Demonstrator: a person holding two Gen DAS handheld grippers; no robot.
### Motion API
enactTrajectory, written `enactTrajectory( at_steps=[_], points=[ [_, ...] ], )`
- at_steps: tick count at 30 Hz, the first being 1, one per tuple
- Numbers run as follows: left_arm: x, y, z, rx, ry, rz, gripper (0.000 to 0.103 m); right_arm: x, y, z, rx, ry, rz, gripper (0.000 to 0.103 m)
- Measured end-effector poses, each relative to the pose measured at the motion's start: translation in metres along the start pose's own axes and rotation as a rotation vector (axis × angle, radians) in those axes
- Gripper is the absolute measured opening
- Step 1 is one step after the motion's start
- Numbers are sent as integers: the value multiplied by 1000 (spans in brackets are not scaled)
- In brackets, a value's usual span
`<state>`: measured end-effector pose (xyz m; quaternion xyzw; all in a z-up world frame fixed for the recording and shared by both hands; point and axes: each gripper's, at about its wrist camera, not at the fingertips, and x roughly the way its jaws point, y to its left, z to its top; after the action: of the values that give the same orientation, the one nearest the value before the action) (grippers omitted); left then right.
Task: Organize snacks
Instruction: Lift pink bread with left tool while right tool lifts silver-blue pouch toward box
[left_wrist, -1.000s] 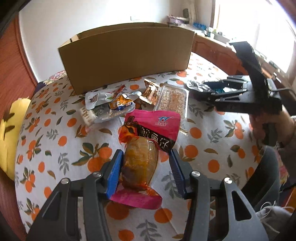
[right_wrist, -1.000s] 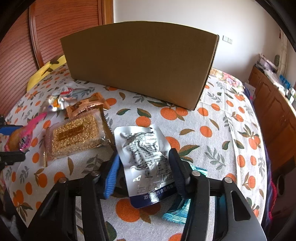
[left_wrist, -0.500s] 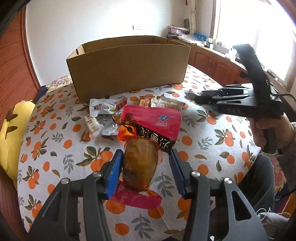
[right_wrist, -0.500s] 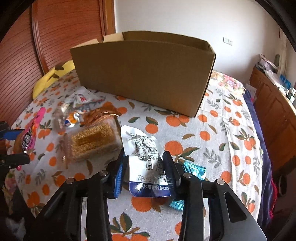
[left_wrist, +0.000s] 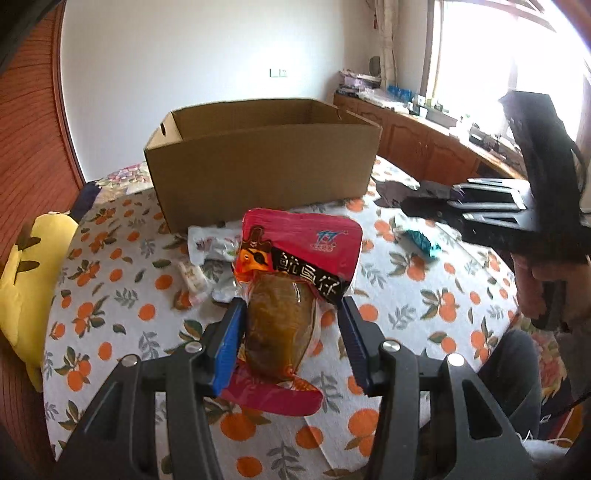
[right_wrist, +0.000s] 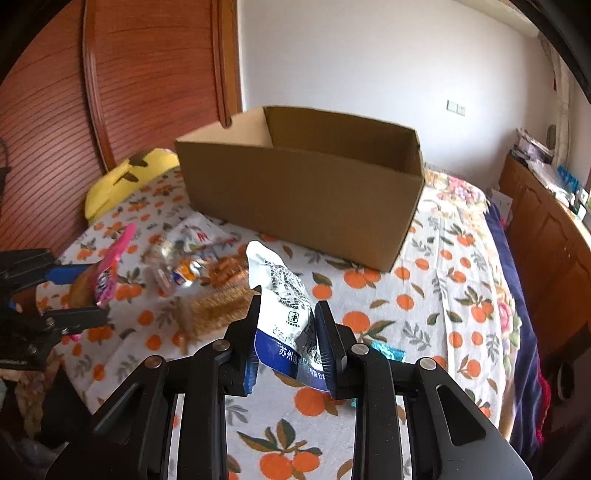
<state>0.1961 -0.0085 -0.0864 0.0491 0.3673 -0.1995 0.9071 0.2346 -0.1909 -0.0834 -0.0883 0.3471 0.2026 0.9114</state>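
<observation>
Left gripper (left_wrist: 291, 339): jaws part-open, clamped on the pink snack pouch (left_wrist: 295, 280), lifted off the orange-print tablecloth (left_wrist: 110, 295). Loose packets (right_wrist: 192, 266), middle of the table: not yet stowed. Right gripper (right_wrist: 288, 332): jaws lately narrowed onto the silver-and-blue packet (right_wrist: 284, 295), gripped and raised. Teal packet (right_wrist: 388, 352): lying beneath it. Cardboard box (right_wrist: 303, 192), open-topped, behind: what shows of the inside holds no snacks. Progress: early. Its near wall must be cleared. Yellow plush (left_wrist: 33, 266): far left edge.

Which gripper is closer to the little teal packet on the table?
Right. The right gripper hovers just above the teal packet; the left gripper is farther off across the table.
</observation>
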Motion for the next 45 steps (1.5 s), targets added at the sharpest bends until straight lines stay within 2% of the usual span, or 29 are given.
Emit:
enactTrajectory(
  at_steps=[12,26,32,38,45],
  points=[
    [-2,19,23,-37,-63,22,50,-5,3,8,1,-27,21,26],
    [21,30,24,-56,-53,31,50,28,-8,-13,37,24,38,26],
    [28,33,31,-69,-64,17,50,29,-15,-12,70,14,55,26],
    [27,38,53,-69,-103,-4,50,13,-21,9,69,-31,56,27],
    [21,44,91,-36,-172,-15,51,-7,-26,51,26,-109,30,27]
  ],
)
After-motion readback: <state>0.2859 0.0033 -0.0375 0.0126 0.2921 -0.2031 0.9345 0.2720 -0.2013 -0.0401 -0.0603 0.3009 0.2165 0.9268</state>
